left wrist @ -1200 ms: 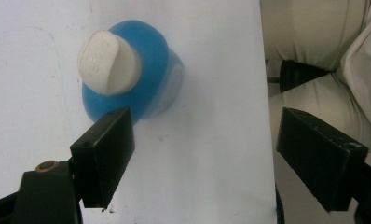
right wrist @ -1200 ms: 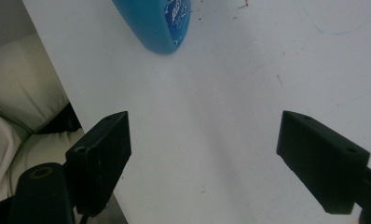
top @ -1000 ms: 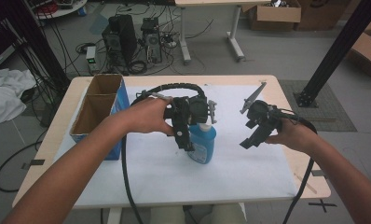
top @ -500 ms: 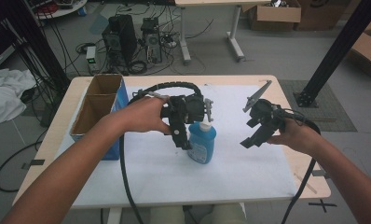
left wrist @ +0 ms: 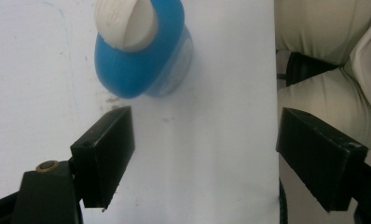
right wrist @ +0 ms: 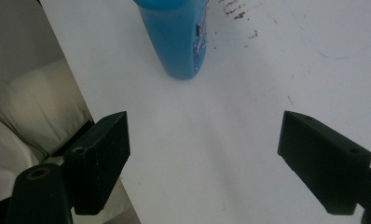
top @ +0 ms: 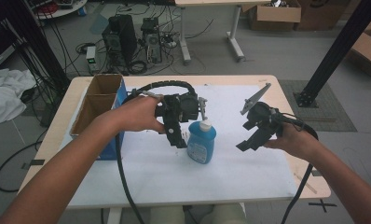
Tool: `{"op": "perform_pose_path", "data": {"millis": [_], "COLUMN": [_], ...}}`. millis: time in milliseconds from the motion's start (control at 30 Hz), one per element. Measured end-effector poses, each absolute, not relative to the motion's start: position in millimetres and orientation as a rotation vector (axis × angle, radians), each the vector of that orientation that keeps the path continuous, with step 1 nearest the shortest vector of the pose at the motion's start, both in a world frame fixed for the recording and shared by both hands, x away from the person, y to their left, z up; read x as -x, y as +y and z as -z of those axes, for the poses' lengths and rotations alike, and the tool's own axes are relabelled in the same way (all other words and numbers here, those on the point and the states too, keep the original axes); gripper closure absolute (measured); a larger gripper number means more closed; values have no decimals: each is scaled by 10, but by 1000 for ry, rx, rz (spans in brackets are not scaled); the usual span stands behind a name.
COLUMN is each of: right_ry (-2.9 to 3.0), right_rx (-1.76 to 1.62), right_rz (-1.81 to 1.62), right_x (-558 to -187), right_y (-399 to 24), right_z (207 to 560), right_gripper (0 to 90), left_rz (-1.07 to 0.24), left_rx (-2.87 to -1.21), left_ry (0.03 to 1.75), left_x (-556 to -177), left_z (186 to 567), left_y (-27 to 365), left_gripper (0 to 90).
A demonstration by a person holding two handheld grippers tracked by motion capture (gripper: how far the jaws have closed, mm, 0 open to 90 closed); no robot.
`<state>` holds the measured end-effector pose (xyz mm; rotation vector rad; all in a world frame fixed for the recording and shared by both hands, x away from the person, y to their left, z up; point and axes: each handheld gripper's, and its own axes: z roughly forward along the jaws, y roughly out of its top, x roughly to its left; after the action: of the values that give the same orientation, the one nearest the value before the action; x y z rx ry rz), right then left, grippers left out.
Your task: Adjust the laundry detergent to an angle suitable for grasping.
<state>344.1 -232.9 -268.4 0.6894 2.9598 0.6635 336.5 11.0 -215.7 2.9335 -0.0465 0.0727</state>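
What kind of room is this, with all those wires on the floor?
Probably a lab or workshop for recording handling work. A work table with a white sheet holds a blue bottle, computer towers and cables sit on the floor behind it, and cardboard boxes stand by the far wall.

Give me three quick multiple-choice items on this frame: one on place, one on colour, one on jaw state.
1. Where is the cardboard box?
A. at the table's left edge
B. by the right gripper
C. on the floor

2. What colour is the soap bottle?
A. green with a black cap
B. blue with a white cap
C. red with a white cap

3. How do the left gripper jaws stand?
A. shut on the bottle
B. shut on nothing
C. open, beside the bottle

Key: 1 A, it sits at the left edge in the high view; 2 B, blue body, white top; 3 C, the left gripper view shows bare table between the jaws.
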Motion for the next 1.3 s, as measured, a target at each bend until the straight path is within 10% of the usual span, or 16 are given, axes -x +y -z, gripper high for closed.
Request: {"op": "perform_pose_path", "data": {"millis": [1300], "right_ry": [2730], "right_rx": [-821], "right_rz": [-962], "right_x": [-3407], "right_y": [-1758], "right_z": [3132], "right_gripper": [158], "left_rz": [-88], "left_rx": [-2953], "left_ry": [6], "left_x": [-3416], "left_z": [2166], "left_y": [348], "left_gripper": [201]}}
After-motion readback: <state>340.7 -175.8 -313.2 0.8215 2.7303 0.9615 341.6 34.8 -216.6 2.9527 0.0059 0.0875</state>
